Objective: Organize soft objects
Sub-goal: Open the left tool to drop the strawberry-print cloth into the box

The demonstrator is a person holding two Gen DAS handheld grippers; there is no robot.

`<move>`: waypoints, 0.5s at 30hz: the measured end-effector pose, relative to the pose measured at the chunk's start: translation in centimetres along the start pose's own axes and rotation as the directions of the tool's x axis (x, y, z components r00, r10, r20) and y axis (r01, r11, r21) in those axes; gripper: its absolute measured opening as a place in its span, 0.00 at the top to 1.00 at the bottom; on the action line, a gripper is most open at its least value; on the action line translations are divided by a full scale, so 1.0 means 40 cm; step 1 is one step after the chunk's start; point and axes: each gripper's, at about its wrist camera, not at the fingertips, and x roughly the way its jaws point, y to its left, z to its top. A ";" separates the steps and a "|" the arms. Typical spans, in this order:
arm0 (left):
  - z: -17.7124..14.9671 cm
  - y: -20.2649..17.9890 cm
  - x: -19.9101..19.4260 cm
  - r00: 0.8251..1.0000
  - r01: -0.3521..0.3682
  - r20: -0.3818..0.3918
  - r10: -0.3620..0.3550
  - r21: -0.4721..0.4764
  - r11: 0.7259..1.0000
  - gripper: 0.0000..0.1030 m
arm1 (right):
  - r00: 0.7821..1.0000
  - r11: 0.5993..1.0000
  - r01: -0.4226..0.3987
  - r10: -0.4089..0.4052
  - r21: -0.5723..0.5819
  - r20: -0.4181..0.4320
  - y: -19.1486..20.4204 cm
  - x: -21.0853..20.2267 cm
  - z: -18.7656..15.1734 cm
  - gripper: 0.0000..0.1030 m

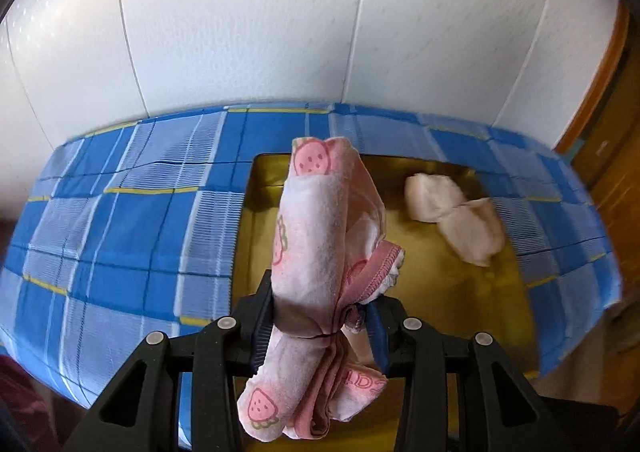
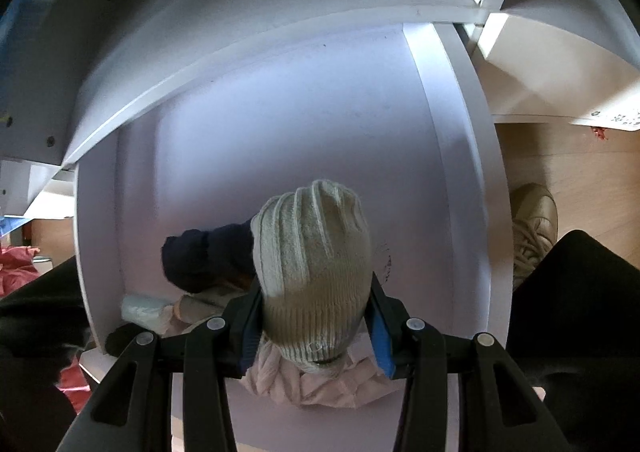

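My left gripper (image 1: 320, 326) is shut on a rolled pink cloth with strawberry prints (image 1: 316, 236), held above a yellow tray (image 1: 460, 292) on a blue plaid cloth (image 1: 120, 220). A pale pink rolled cloth (image 1: 452, 216) lies in the tray at the right. My right gripper (image 2: 316, 326) is shut on a rolled beige knit sock (image 2: 312, 252), held inside a white shelf compartment (image 2: 280, 124). A dark navy roll (image 2: 204, 252) lies behind it to the left, a pale green roll (image 2: 144, 310) at the lower left, and a light pink cloth (image 2: 320, 384) beneath the gripper.
A white panelled wall (image 1: 280, 32) rises behind the plaid surface, with a wooden door frame (image 1: 600, 84) at the right. In the right wrist view, a shoe (image 2: 534, 224) stands on the wooden floor right of the shelf wall, and red fabric (image 2: 16, 268) lies at the left.
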 end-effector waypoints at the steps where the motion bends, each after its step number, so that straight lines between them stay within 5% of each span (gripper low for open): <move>1: 0.009 0.004 0.023 1.000 -0.015 -0.016 0.015 -0.003 1.000 0.60 | 1.000 1.000 -0.003 0.003 -0.004 0.006 -0.001 -0.010 -0.004 0.56; 5: 0.037 0.018 0.102 0.996 -0.066 -0.065 0.065 -0.023 0.998 0.60 | 1.000 1.000 -0.014 0.013 0.013 0.015 -0.015 -0.029 -0.026 0.56; 15: 0.058 0.027 0.181 0.994 -0.059 -0.090 0.057 -0.017 0.998 0.59 | 0.999 0.998 -0.046 0.046 0.030 0.007 -0.009 -0.014 -0.024 0.56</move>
